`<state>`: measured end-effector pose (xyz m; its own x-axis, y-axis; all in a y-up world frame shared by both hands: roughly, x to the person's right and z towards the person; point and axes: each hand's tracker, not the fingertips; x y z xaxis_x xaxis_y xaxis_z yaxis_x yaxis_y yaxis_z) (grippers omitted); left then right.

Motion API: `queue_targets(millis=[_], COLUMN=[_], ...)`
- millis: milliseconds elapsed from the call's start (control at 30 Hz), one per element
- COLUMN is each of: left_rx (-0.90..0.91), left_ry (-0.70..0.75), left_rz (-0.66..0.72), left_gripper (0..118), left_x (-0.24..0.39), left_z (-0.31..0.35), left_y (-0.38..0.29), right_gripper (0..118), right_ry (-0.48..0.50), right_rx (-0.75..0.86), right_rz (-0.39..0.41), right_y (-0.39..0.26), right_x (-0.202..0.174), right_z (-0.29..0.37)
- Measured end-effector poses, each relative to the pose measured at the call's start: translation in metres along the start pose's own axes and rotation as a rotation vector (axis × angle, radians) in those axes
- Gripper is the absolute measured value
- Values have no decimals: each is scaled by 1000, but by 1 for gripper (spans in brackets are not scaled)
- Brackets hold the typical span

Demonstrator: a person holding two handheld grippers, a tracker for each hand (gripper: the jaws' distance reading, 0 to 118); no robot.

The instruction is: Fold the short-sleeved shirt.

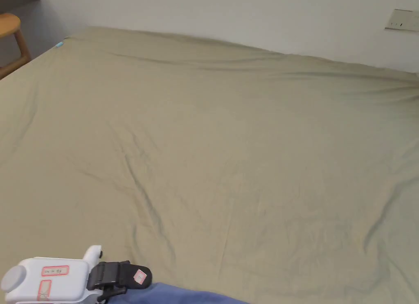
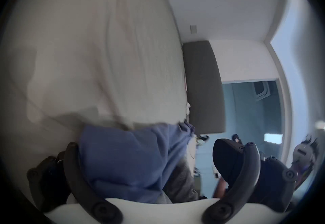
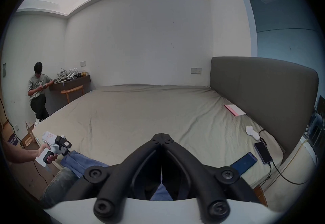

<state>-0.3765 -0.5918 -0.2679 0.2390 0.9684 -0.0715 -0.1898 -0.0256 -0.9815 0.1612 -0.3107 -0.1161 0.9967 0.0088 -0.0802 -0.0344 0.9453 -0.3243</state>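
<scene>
1. The bed (image 1: 229, 145) lies bare and wide, its tan sheet running to the far wall and the headboard (image 3: 260, 87).
2. My left claw (image 2: 163, 162) hangs at the bed's near edge, jaws spread wide, with the blue shirt (image 2: 123, 161) bunched between them; I cannot tell if they press it.
3. My right claw (image 3: 161, 135) has its tips together; blue cloth shows below them, the grip itself hidden.
4. Phones (image 3: 243, 162) lie near the headboard-side edge.
5. The shirt is cut off in the head view.
</scene>
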Motion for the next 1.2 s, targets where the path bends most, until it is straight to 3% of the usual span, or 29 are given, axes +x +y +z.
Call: queue_targets(millis=[133,267,300,333,367,400,467,500,567,600,867,1000,1200], left_rx=[-58,-98,-95,-76,-40,-11,13,31,32,46,72,82,127], left_ry=[139,112,113,145,243,409,167,278,261,317,508,509,576], left_rz=[-256,-214,-211,-226,-254,-260,-133,-181,-207,-240,-423,-415,-417], left_gripper=[112,112,102,78,33,18,18,18,18,18,18,18,18], left_x=[11,14,13,12,10,5,-7,-6,-4,0,33,40,46], left_z=[-23,-32,-29,-26,-24,-24,-14,-12,-12,-13,-9,-2,26], left_y=[2,7,7,7,6,7,4,5,3,4,17,28,40], right_gripper=[2,2,2,2,2,2,2,2,2,2,2,2,2], right_ry=[5,20,20,19,20,19,19,18,7,-2,-38,-75,-66], right_rx=[-43,-71,-77,-82,-87,-91,-99,-104,-117,-121,-91,-70,-14], right_rz=[-21,-33,-29,-22,-17,-14,-16,-18,-13,-8,-43,55,89], right_y=[-3,-7,-8,-9,-10,-11,-13,-14,-15,-36,-31,-15,5], right_x=[-6,-15,-18,-21,-23,-26,-29,-30,-30,21,39,43,48], right_z=[-13,-24,-26,-28,-30,-32,-35,-37,-38,-10,-4,-5,-7])
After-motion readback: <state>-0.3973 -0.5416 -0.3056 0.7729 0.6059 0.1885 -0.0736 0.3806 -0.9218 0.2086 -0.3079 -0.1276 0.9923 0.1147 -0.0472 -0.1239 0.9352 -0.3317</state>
